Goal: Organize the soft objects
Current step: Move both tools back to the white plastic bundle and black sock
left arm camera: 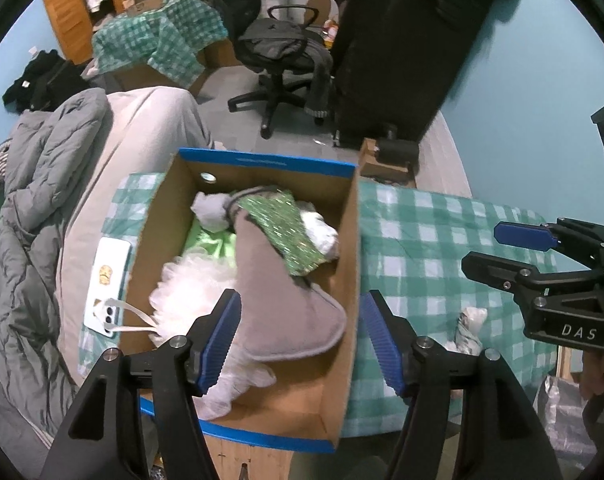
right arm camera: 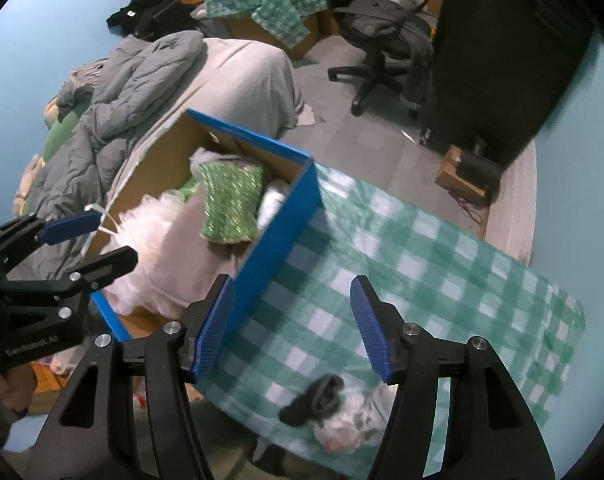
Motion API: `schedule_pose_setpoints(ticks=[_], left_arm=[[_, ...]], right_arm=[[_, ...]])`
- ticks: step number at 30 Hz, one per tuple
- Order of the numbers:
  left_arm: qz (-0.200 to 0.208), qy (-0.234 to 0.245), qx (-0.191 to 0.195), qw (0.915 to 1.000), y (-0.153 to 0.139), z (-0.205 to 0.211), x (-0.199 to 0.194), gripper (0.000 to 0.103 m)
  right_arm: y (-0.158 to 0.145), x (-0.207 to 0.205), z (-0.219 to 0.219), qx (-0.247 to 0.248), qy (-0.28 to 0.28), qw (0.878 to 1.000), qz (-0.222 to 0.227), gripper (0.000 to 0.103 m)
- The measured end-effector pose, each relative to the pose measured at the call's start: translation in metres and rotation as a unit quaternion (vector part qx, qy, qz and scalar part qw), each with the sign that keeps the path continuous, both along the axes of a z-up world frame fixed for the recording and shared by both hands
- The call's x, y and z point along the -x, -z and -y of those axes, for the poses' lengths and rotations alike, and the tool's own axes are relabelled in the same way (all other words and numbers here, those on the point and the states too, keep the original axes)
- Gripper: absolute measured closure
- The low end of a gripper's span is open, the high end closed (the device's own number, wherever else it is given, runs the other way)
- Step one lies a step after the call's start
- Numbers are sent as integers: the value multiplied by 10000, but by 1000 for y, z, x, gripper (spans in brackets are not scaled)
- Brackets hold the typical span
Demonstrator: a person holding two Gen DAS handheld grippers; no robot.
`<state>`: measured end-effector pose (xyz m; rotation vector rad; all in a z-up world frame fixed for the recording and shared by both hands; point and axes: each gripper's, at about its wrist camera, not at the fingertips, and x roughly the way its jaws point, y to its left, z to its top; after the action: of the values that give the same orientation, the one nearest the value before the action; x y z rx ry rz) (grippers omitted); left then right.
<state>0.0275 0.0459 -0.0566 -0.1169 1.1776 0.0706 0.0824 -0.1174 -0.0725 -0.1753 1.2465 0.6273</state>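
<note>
Both grippers hanging over the box with nothing in them

The left gripper [left arm camera: 299, 334] has its jaws wide apart, straddling the right wall of the cardboard box [left arm camera: 352, 264], gripping nothing. Inside are a grey felt piece [left arm camera: 279, 300], a glittery green cloth [left arm camera: 289, 232] and white fluffy stuff [left arm camera: 189, 280], all overlapping, so what's underneath is hidden. The right gripper [right arm camera: 293, 324] is also open and empty above the checked cloth [right arm camera: 442, 264]. A dark sock [right arm camera: 318, 398] and a pale bundle [right arm camera: 350, 424] lie near its fingers, blurry and hard to identify.
</note>
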Motion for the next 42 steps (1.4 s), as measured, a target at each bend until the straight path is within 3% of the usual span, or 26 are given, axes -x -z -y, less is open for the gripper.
schedule_pose_setpoints(ticks=[19, 27, 42], left_arm=[[-347, 793, 142, 9961, 23, 87, 19, 33], [-568, 1099, 184, 9922, 49, 119, 23, 33], [-863, 1363, 295, 9865, 95, 142, 24, 29]], right_arm=[[37, 39, 100, 268, 805, 9949, -537, 42], [65, 54, 121, 389, 1082, 9903, -783, 42], [120, 64, 136, 398, 1452, 9805, -1263, 39]])
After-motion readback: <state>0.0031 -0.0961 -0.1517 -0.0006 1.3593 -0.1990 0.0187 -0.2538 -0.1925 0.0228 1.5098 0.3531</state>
